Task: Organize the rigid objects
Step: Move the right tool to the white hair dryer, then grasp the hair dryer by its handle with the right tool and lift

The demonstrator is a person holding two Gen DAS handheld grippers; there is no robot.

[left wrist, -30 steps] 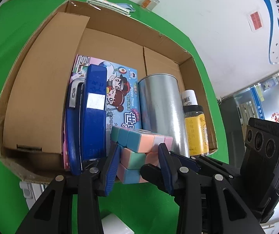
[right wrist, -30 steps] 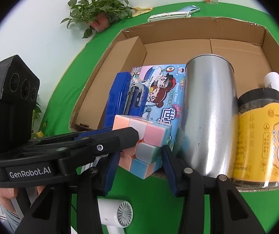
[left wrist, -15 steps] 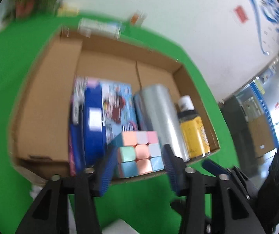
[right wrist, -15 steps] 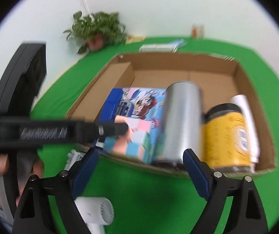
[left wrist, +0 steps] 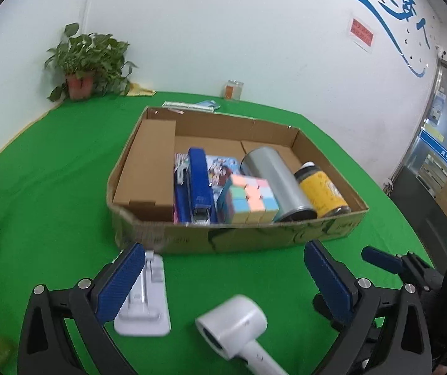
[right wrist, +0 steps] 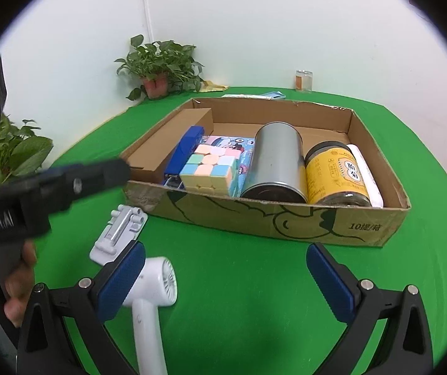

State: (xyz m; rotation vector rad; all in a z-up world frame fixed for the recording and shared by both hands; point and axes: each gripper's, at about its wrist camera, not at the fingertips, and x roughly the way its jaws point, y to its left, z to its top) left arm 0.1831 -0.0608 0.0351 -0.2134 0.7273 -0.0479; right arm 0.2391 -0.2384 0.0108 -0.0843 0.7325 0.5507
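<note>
A pastel puzzle cube (left wrist: 250, 198) (right wrist: 209, 168) lies in the cardboard box (left wrist: 232, 240) (right wrist: 285, 218), between a blue stapler (left wrist: 200, 184) (right wrist: 184, 150) and a silver can (left wrist: 278, 184) (right wrist: 276, 162). A yellow jar (left wrist: 323, 189) (right wrist: 337, 172) and a white bottle (right wrist: 365, 172) lie to the right. My left gripper (left wrist: 226, 278) is open and empty, drawn back in front of the box. My right gripper (right wrist: 225, 279) is open and empty too. A white handheld fan (left wrist: 234, 325) (right wrist: 154, 293) and a white folding stand (left wrist: 146, 297) (right wrist: 120, 228) lie on the green cloth near them.
A picture book (left wrist: 220, 167) (right wrist: 239, 147) lies under the cube. A potted plant (left wrist: 86, 62) (right wrist: 161, 65), a small glass jar (left wrist: 234, 89) (right wrist: 304, 80) and flat items (left wrist: 190, 105) sit at the table's far edge. More leaves (right wrist: 17, 150) stand at the left.
The left gripper let go of the cube, which now lies in the box. Both grippers opened wide and drew back from the box.
</note>
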